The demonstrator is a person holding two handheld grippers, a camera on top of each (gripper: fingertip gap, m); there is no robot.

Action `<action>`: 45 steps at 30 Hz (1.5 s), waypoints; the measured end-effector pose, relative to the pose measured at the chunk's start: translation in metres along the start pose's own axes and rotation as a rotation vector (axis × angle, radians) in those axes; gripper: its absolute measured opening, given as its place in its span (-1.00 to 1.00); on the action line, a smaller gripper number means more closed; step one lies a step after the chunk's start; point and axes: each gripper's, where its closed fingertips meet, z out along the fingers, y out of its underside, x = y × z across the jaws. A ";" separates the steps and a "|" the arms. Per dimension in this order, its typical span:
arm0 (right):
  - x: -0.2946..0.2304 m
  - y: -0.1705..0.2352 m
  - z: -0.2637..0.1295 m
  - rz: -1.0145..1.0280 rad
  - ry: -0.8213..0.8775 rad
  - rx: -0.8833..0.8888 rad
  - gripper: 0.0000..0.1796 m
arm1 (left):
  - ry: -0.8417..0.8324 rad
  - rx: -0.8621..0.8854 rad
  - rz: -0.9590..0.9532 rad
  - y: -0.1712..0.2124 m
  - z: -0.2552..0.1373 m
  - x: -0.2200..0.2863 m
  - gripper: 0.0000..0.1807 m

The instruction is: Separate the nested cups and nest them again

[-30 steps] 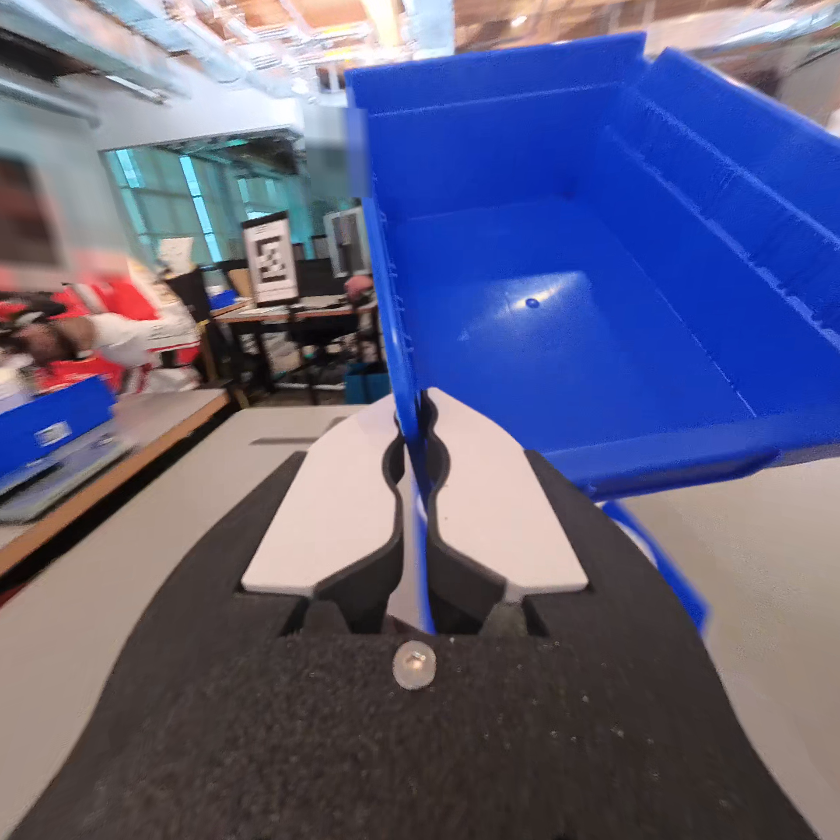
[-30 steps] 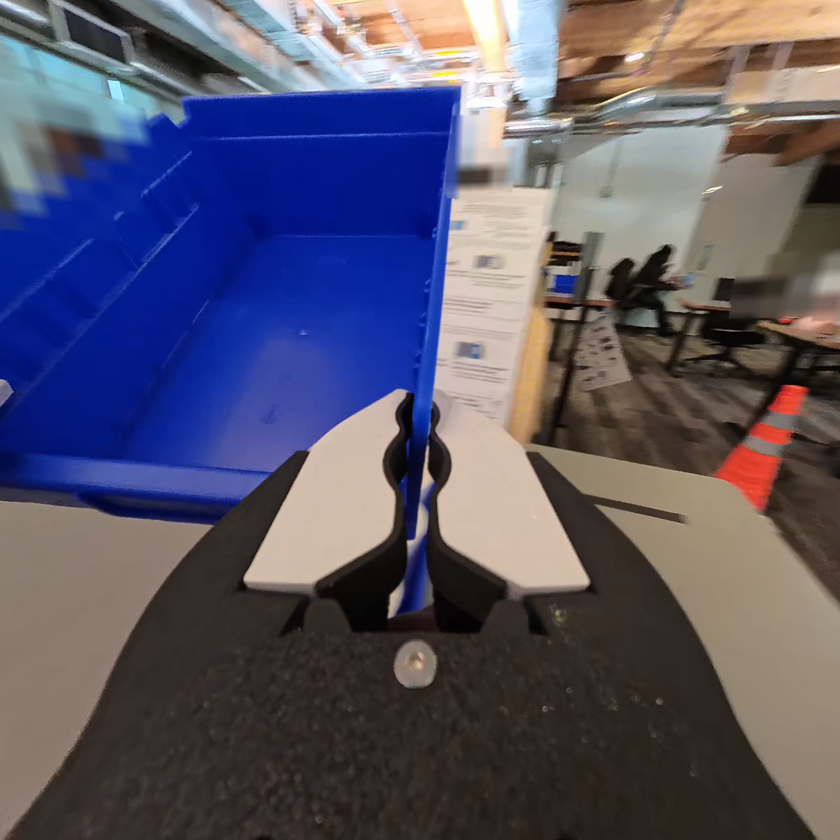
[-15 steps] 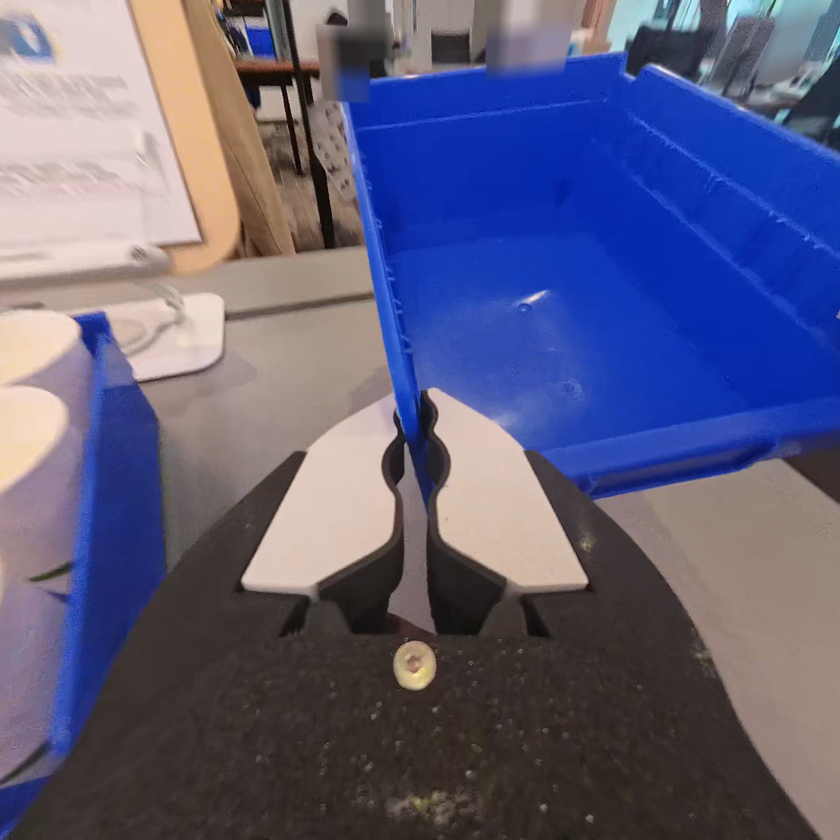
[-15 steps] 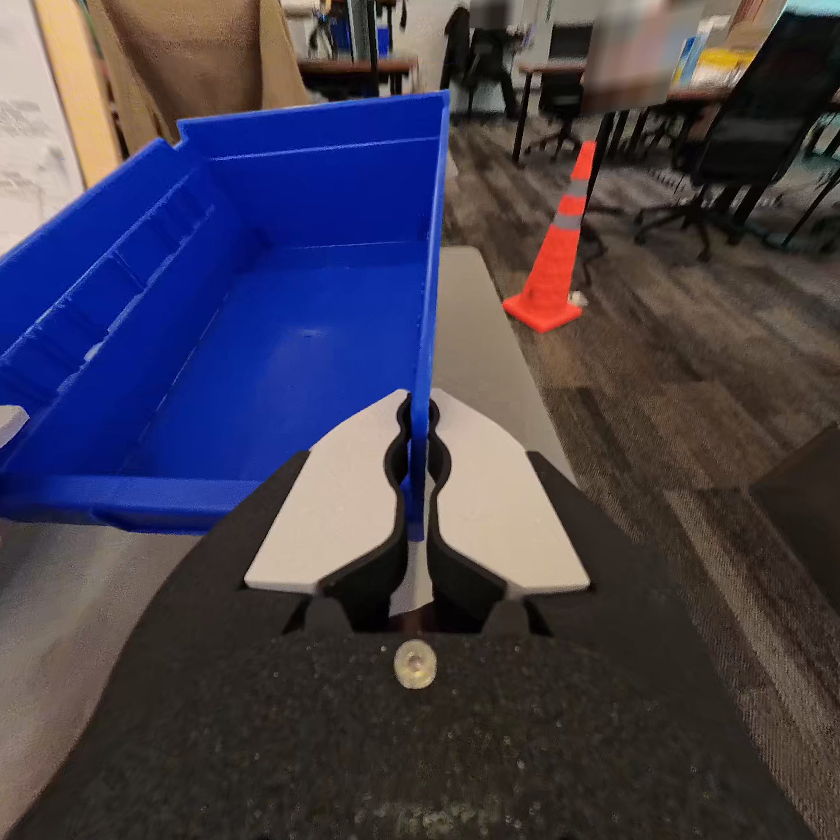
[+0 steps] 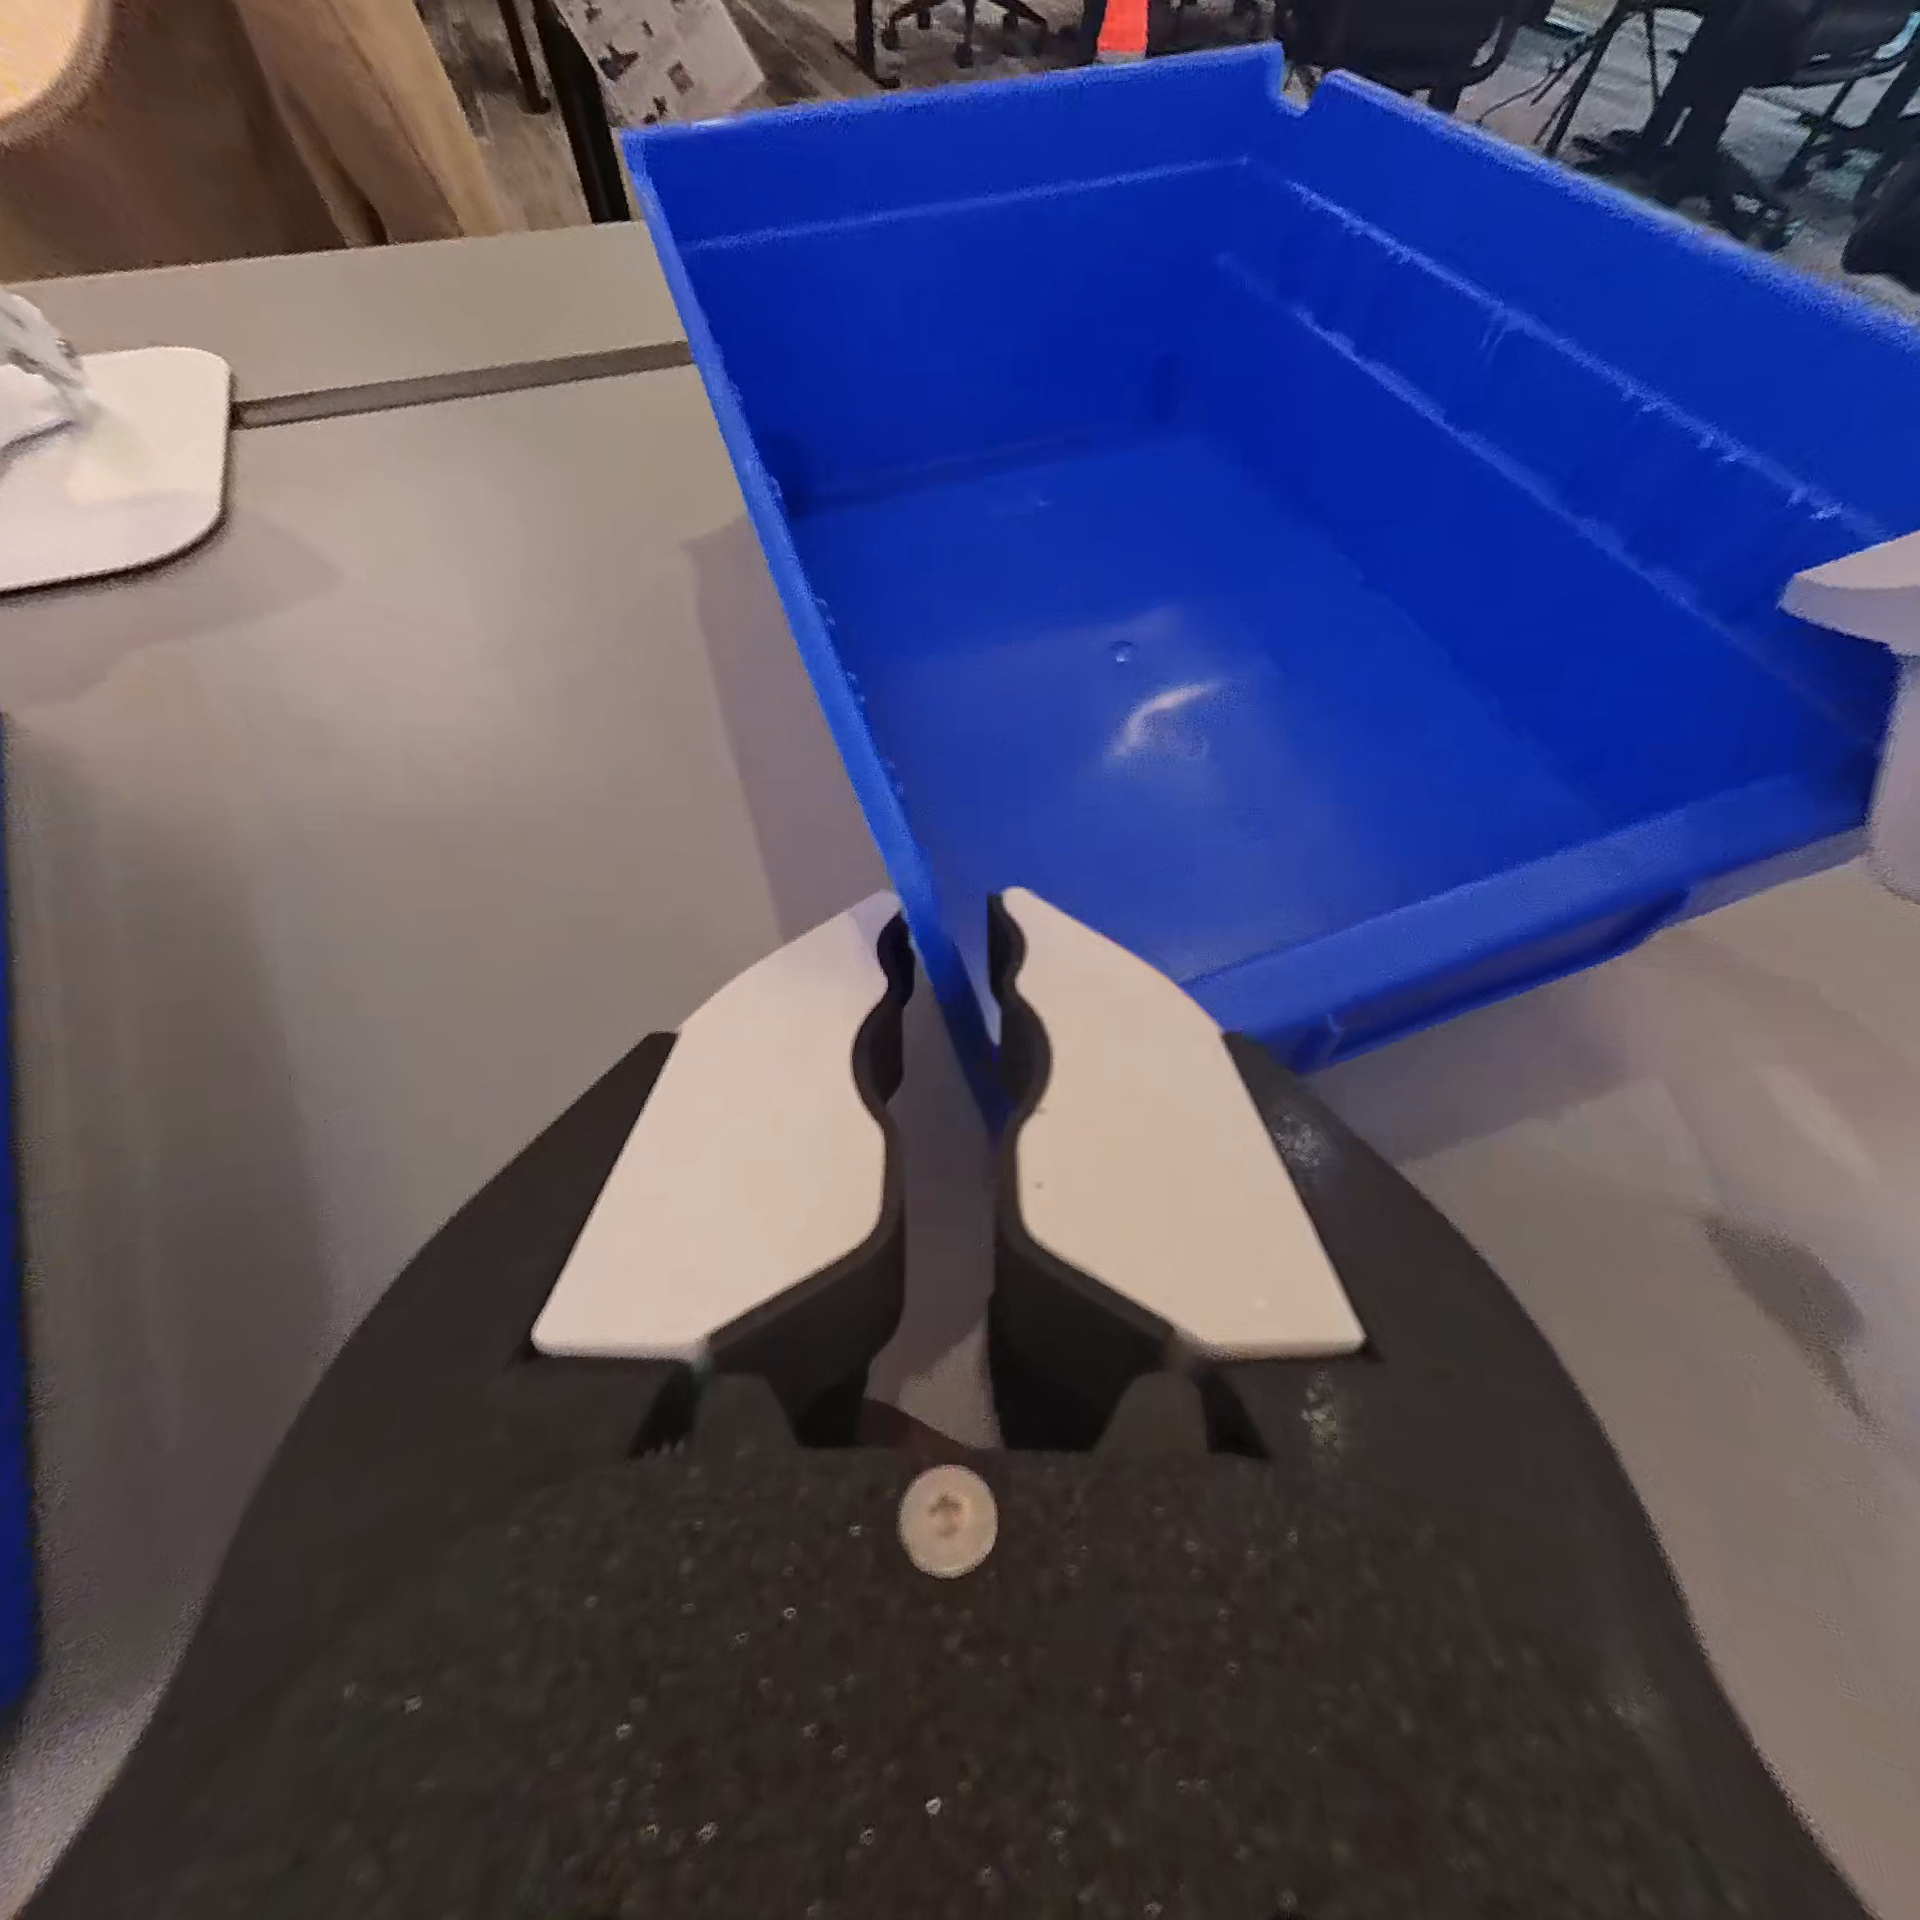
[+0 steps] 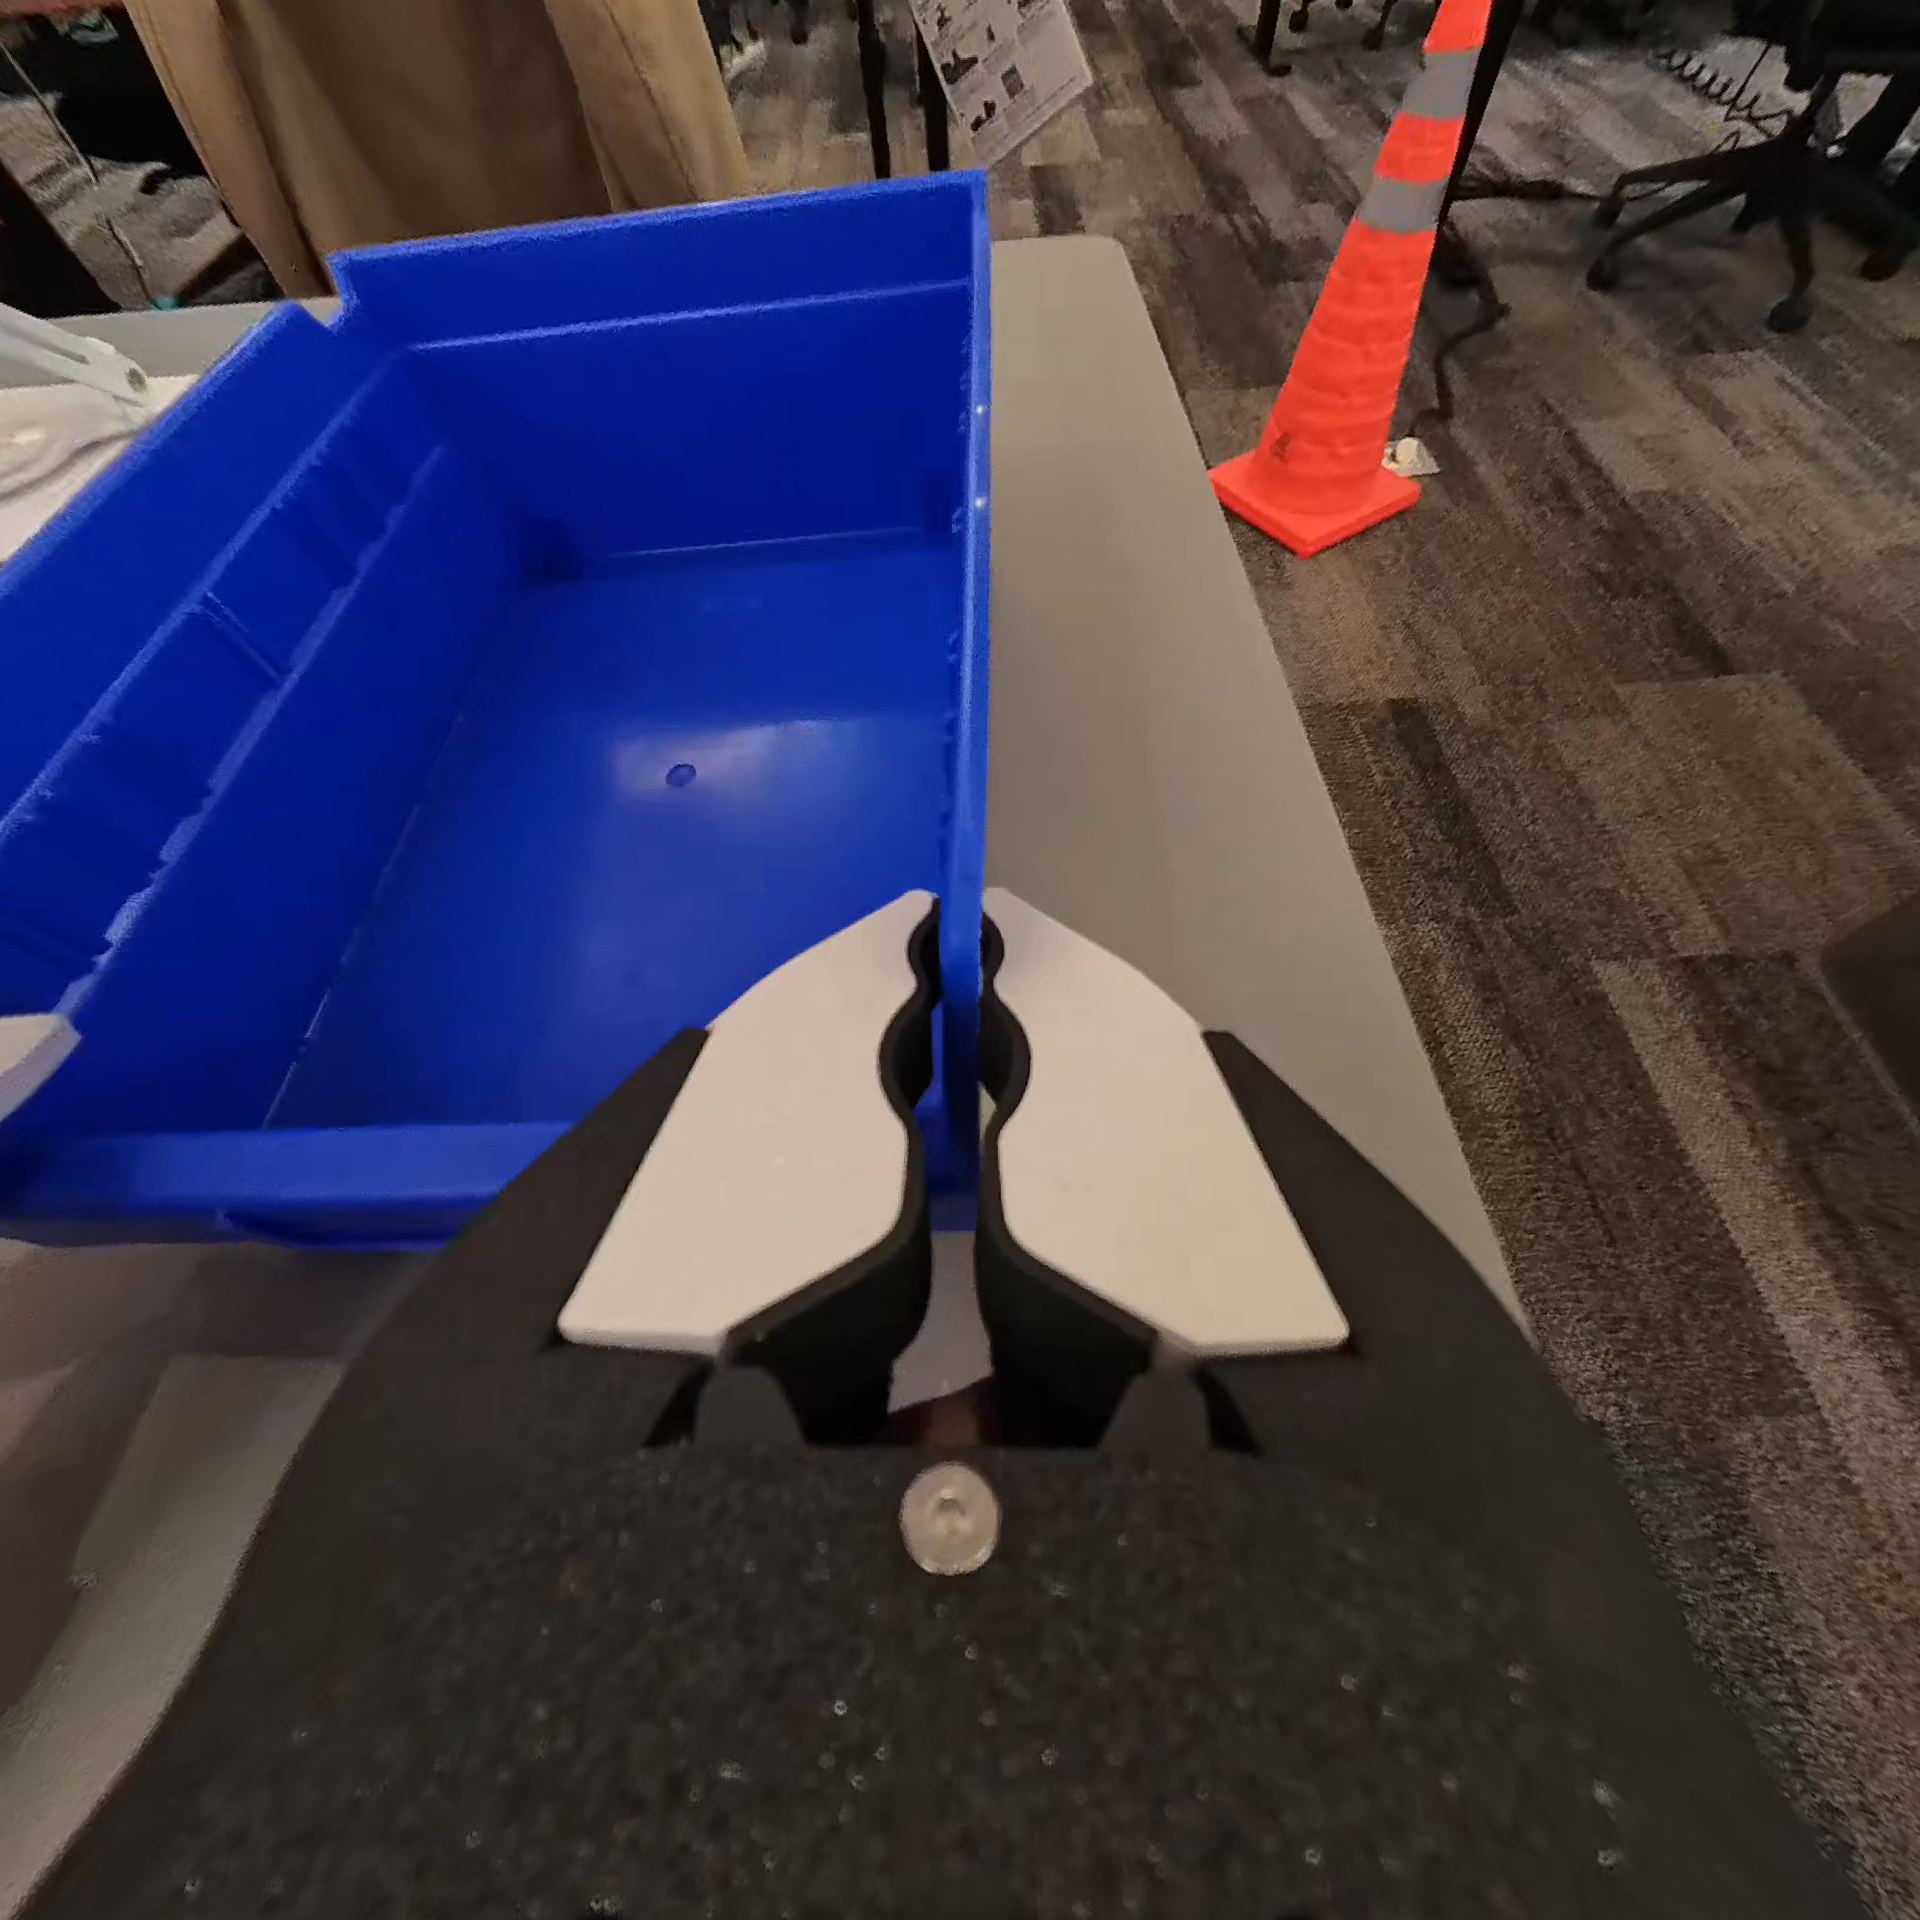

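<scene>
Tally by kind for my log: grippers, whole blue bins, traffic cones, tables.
Grippers: 2 (left gripper, right gripper)
Blue bin: 1
Traffic cone: 1
Table: 1
Total: 5

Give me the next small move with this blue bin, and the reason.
Probably open the right gripper and release the empty blue plastic bin. It looks set down on the grey table; the left gripper has its jaws apart around one side wall, and only the right's jaws clamp the opposite wall.
</scene>
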 end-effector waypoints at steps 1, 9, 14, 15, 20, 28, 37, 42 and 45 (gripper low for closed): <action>0.001 0.004 0.002 0.012 -0.009 -0.010 -0.97 | 0.010 -0.003 -0.004 0.002 -0.001 0.003 -0.82; 0.016 0.002 -0.040 -0.032 0.163 0.018 -0.63 | 0.029 0.013 0.079 -0.001 -0.071 -0.016 -0.41; -0.154 -0.017 -0.093 -0.072 -0.147 0.206 -0.65 | -0.018 0.095 0.064 -0.016 -0.192 -0.103 -0.41; -0.207 -0.006 -0.096 -0.062 -0.294 0.184 -0.64 | -0.081 0.099 0.060 -0.011 -0.211 -0.134 -0.40; -0.349 0.041 -0.074 -0.178 -0.427 0.106 -0.63 | -0.417 0.023 -0.021 0.043 -0.242 -0.278 -0.41; -0.367 0.052 -0.017 -0.119 -0.298 -0.013 -0.93 | -0.356 -0.039 -0.198 0.073 -0.185 -0.329 -0.66; -0.401 0.054 -0.033 -0.074 -0.262 0.010 -0.96 | -0.388 -0.030 -0.124 0.068 -0.197 -0.348 -0.98; -0.479 0.046 -0.051 -0.100 -0.303 0.088 -0.95 | -0.423 0.022 -0.121 0.069 -0.244 -0.410 -0.98; -0.535 0.046 -0.054 -0.080 -0.331 0.107 -0.95 | -0.434 0.018 -0.068 0.067 -0.269 -0.460 -0.98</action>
